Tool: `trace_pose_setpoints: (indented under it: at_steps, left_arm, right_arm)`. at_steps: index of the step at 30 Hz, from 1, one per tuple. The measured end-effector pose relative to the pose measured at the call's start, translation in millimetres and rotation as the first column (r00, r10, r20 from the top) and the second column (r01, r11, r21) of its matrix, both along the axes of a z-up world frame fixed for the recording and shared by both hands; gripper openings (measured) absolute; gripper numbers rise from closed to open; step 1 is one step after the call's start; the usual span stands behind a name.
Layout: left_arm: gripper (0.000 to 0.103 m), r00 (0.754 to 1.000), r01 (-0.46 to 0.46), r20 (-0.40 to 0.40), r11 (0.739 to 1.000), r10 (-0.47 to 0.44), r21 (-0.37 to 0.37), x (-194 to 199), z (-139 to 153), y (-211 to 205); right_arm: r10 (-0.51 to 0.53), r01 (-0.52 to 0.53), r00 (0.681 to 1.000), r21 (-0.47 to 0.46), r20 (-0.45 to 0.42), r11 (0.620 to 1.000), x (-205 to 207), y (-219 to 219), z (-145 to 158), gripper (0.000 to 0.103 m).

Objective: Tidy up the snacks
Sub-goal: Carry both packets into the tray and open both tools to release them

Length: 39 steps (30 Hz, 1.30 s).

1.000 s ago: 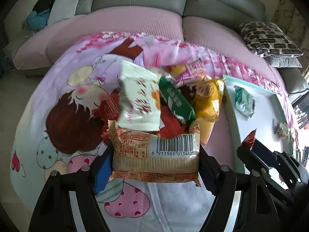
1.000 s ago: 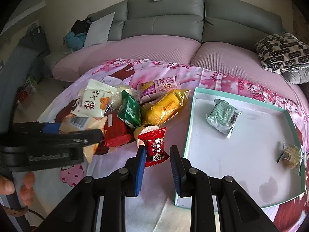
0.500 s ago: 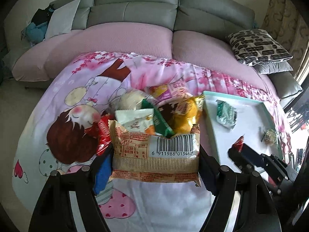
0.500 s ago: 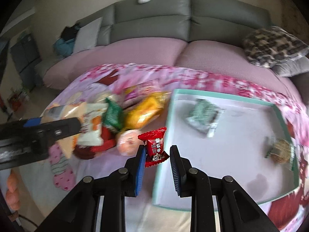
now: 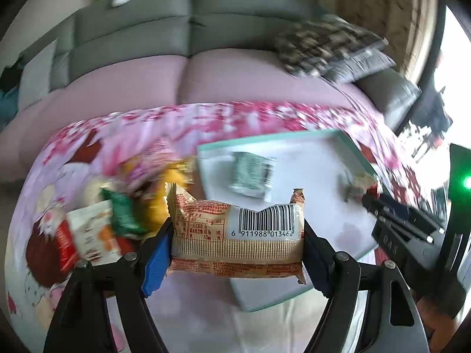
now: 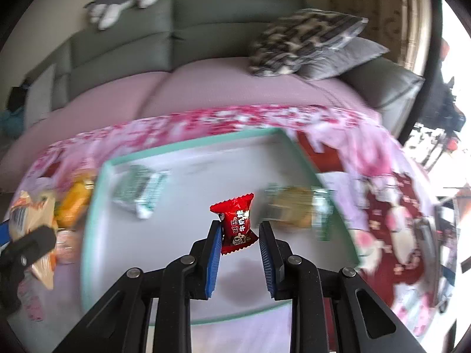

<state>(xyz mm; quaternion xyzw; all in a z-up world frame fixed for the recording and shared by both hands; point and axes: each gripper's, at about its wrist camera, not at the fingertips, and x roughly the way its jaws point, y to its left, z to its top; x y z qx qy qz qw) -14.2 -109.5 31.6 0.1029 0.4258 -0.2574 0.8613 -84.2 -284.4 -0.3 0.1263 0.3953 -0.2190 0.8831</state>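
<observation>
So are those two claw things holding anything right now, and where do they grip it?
Yes, both. The left gripper clamps a tan barcoded snack pack by its two short ends. The right gripper holds a small red candy packet at its lower end.

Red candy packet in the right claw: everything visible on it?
The red candy packet is a small glossy wrapper with zigzag crimped ends, white and yellow print and a cartoon face. It stands upright, slightly tilted, held at its lower part in the right claw, hanging above the teal-rimmed tray. Nothing else touches it.
</observation>
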Motion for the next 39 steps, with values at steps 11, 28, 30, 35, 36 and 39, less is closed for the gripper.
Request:
trace_pose_setpoints:
  at_steps: [11,28,30,35,36,39]
  left_arm:
    - [0.083,0.996,0.078,0.042,0.997,-0.078,0.010,-1.5,-18.2,-39.5]
    - [0.099,0.978,-0.178,0.127,0.980,0.165,0.092,21.8,-22.1,-0.9]
    - [0.099,0.964,-0.247,0.119,0.966,0.237,0.075,30.2,-20.7,14.4]
    - [0.100,0.927,-0.355,0.145,0.934,0.347,0.035,40.6,-11.3,46.6]
    - [0.100,0.919,-0.374,0.149,0.927,0.365,0.030,42.8,-9.6,53.4]
    - [0.100,0.897,-0.423,0.151,0.906,0.415,0.021,46.0,-8.2,71.6]
  right_arm:
    - [-0.066,0.069,0.997,0.057,-0.048,0.996,-10.5,-27.0,-14.1,0.028]
    - [-0.073,0.076,0.996,0.079,-0.046,0.994,-0.9,-23.7,-18.9,0.090]
    - [-0.061,0.063,0.998,0.088,-0.031,0.994,0.1,-22.1,-17.5,0.099]
    - [-0.023,0.022,1.000,0.055,0.019,0.998,5.0,-7.3,-9.1,0.103]
    - [-0.008,0.007,1.000,0.053,0.030,0.999,6.2,-3.5,-7.6,0.103]
    - [0.017,-0.022,0.998,0.081,0.065,0.997,9.4,4.0,-4.0,0.103]
